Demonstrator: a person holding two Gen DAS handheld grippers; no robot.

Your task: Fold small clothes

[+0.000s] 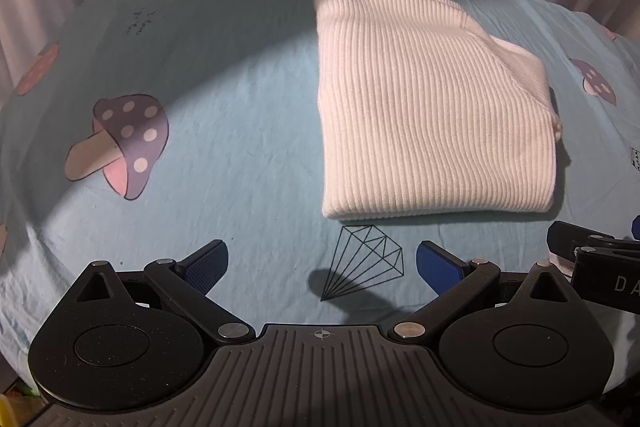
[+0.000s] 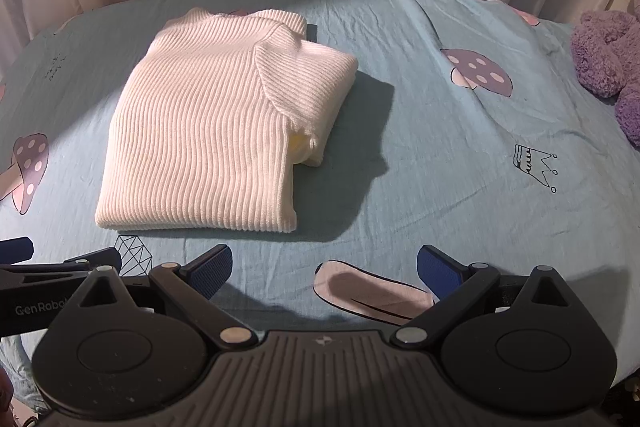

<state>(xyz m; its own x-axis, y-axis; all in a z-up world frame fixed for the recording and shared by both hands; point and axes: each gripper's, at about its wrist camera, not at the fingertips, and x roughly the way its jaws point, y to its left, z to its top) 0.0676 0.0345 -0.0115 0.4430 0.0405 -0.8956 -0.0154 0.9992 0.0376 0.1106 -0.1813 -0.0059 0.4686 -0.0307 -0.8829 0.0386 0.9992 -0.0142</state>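
Both tongs (image 1: 322, 263) (image 2: 324, 267) released (nothing held), bare sheet (image 2: 460, 131) around folded sweater (image 2: 208, 131) edges.

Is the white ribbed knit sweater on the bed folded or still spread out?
Folded. The white ribbed knit sweater lies as a compact rectangle on the blue mushroom-print bedsheet, with layered edges and a sleeve tucked under at its right side.

Folded white sweater (image 1: 432, 107) on blue sheet (image 1: 240, 67) (left tool (image 1: 322, 265) spread, empty)
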